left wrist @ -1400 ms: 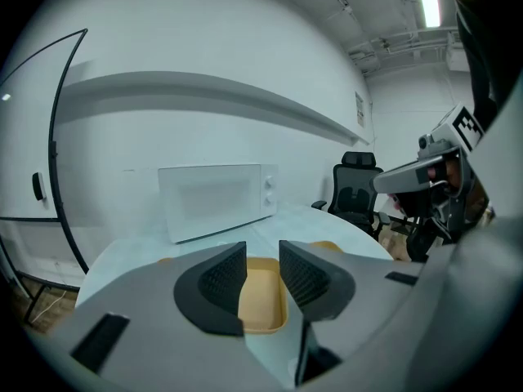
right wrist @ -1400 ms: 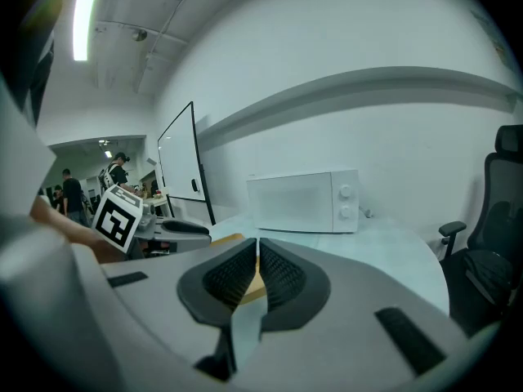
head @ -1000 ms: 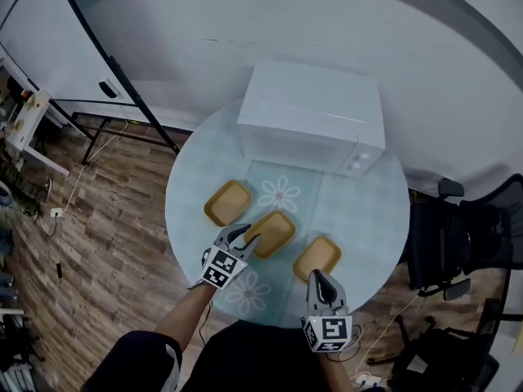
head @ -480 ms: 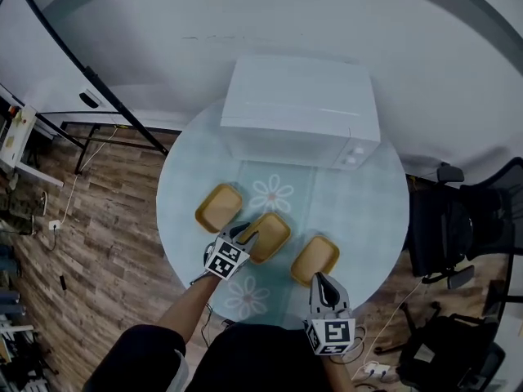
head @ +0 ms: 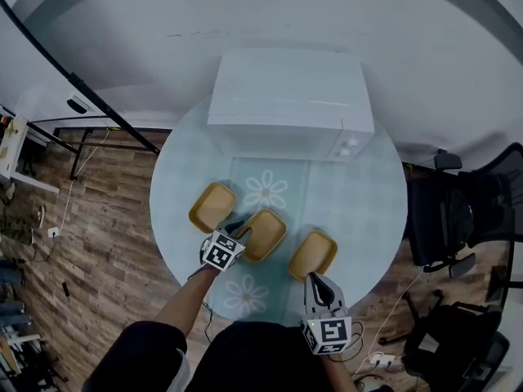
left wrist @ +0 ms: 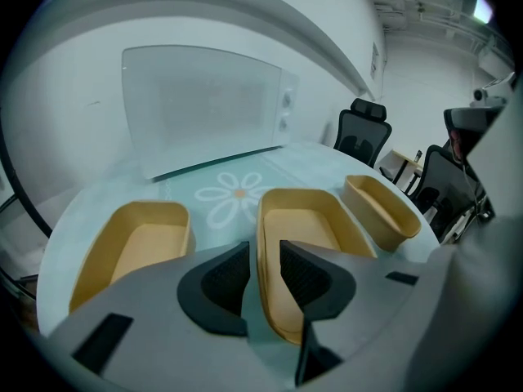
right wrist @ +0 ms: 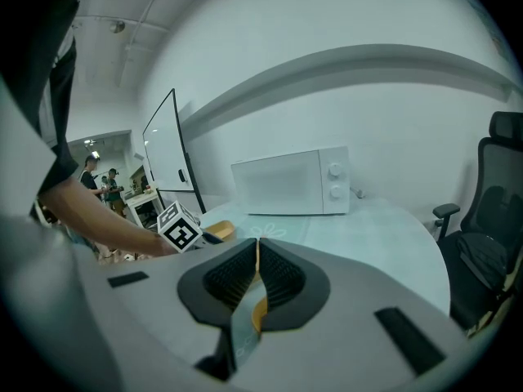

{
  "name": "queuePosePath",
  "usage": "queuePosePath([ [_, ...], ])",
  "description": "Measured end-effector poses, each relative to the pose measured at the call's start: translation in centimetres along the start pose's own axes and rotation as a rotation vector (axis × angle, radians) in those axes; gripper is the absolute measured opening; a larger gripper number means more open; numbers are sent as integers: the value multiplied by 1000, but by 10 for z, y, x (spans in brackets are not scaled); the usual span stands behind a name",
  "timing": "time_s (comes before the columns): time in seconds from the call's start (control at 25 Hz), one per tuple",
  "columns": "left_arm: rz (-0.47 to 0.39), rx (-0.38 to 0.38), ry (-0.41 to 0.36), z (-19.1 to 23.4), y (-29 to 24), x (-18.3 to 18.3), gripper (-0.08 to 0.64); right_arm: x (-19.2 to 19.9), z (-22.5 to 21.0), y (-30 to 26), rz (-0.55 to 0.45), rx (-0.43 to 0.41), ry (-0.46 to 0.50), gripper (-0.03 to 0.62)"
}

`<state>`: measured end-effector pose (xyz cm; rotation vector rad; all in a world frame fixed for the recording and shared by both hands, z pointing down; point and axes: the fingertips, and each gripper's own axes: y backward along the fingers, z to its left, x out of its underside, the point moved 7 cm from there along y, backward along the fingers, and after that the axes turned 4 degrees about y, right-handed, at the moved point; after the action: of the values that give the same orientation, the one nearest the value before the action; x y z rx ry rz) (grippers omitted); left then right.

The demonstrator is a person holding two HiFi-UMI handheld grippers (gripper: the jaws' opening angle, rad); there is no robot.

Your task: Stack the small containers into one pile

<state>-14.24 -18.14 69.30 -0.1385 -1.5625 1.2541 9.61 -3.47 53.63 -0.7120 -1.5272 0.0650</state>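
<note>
Straddling the middle container's (head: pixel 266 233) near-left wall, the left gripper (head: pixel 242 232) has its jaws slightly spread, not yet pinching. Container's long axis runs away from it. Right gripper (head: pixel 317 282) pressed together, empty, by the table's (head: pixel 359 194) near edge.

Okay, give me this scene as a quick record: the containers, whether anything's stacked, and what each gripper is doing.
containers: three tan tubs in a row on the table: left container, middle container, right container
stacked: none yet
left gripper: open, jaws astride the middle container's near wall
right gripper: shut, tips together, by the right container's near edge
behind: microwave
</note>
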Motion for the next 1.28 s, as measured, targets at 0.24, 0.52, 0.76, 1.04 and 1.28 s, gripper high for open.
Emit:
queuePosePath([
  [0.24, 25, 2, 32, 0, 0, 3, 52, 7, 1, 2, -2, -14, -1, 26],
  [0.52, 9, 1, 150, -2, 8, 7, 29, 10, 2, 7, -3, -22, -4, 26],
  [0.76, -56, -13, 271, -5, 24, 7, 27, 12, 7, 10, -14, -42, 4, 26],
  [1.04, -141, -17, 380, -10, 52, 4, 26, 7, 25, 15, -35, -65, 28, 26],
  [1.28, -188, -9, 434, -12, 75, 2, 26, 7, 43, 28, -57, -47, 30, 26],
])
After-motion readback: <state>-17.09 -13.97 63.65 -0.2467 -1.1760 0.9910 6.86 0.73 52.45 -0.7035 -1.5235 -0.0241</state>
